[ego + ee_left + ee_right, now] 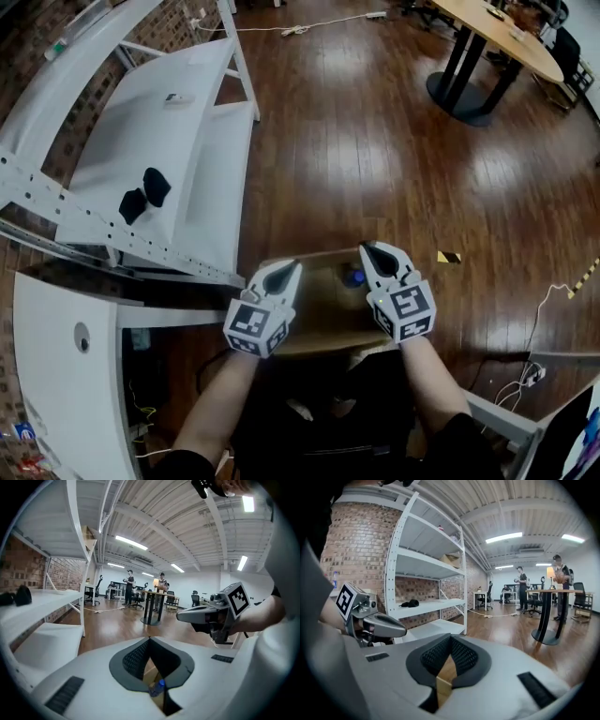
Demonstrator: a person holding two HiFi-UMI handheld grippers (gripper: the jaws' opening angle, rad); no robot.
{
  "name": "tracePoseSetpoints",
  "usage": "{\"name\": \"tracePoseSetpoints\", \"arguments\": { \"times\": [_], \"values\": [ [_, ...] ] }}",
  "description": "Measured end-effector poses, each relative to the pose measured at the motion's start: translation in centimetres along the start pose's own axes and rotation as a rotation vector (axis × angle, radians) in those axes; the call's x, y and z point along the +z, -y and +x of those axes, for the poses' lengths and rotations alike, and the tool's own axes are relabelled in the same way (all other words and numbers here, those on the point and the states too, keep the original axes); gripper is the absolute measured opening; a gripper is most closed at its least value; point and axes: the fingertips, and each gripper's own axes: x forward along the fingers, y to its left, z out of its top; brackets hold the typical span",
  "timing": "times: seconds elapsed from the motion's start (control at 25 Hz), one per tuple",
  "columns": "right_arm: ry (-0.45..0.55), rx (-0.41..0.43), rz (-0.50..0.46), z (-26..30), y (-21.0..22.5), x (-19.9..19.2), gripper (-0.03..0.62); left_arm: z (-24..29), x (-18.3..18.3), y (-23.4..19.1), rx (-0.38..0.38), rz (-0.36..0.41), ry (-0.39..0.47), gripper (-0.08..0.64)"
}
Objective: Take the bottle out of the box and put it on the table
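Left gripper [286, 270], right gripper [368, 249] hover abreast above the box [323, 314].

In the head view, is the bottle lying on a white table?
No, the bottle is down inside the open cardboard box.

Dark wooden floorboards [375, 141] gleam under long strip lights [504, 537] set in a white ribbed ceiling [164, 522]. A white metal shelving rack [426, 573] stands against a red brick wall [356, 550], with two small black objects [145, 195] on one shelf. Farther off, a round wooden table [497, 33] stands on a dark base, with two standing people [130, 585] beyond. A white cable [309, 26] trails across the floor.
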Motion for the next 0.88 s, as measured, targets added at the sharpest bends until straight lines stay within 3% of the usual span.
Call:
{"name": "tracePoseSetpoints", "arguments": {
  "times": [0.12,0.32,0.52,0.68,0.88],
  "values": [
    [0.079,-0.056,-0.037,3.7,1.6,-4.0,0.002,4.3,-5.3,-0.8,-0.042,0.034,0.048,0.005],
    [0.026,-0.076,-0.115,6.7,-0.4,-11.9,0.002,6.4,-12.0,-0.5,-0.072,0.051,0.059,0.005],
    [0.01,-0.096,-0.066,5.4,-1.0,-13.8,0.002,5.6,-13.1,-0.1,-0.093,0.067,0.059,0.005],
    [0.004,-0.121,-0.059,4.5,-0.1,-14.4,0.002,5.6,-13.8,0.0,-0.087,0.02,0.088,0.005],
    [-0.002,-0.133,-0.002,3.8,1.4,-15.8,0.002,6.3,-16.1,1.4,-0.138,0.067,0.022,0.005]
  ]
}}
